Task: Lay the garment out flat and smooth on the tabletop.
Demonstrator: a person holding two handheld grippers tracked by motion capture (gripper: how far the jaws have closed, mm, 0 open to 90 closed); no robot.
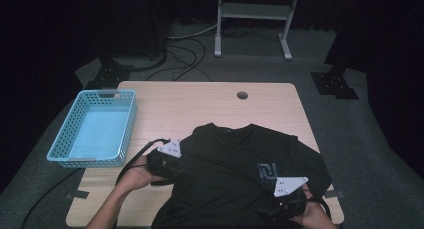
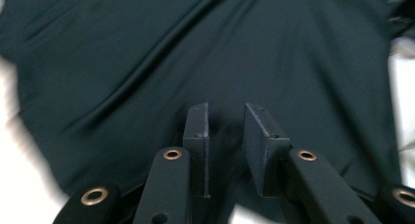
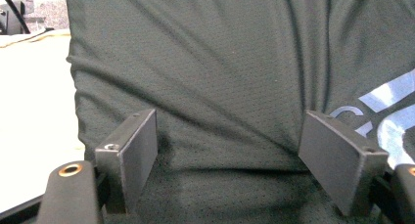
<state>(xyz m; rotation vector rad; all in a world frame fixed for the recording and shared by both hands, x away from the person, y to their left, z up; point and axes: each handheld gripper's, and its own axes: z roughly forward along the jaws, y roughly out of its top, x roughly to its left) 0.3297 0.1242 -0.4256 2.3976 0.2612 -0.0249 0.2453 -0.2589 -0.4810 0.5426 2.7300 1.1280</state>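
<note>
Shirt (image 1: 235,164): black, spread flat on the desk (image 1: 200,104), collar toward the far edge.
Left tongs (image 2: 226,136): at the shirt's left sleeve, narrowly parted, nothing pinched.
Right tongs (image 3: 227,155): wide apart over the fabric near the print, gripping nothing.
Basket (image 1: 65,134): blue, left of the shirt.

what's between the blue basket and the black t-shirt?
Bare tabletop only. In the high view the blue basket sits left of the black t-shirt, with a strip of plain wood between them; the left tongs rest at the shirt's near edge.
</note>
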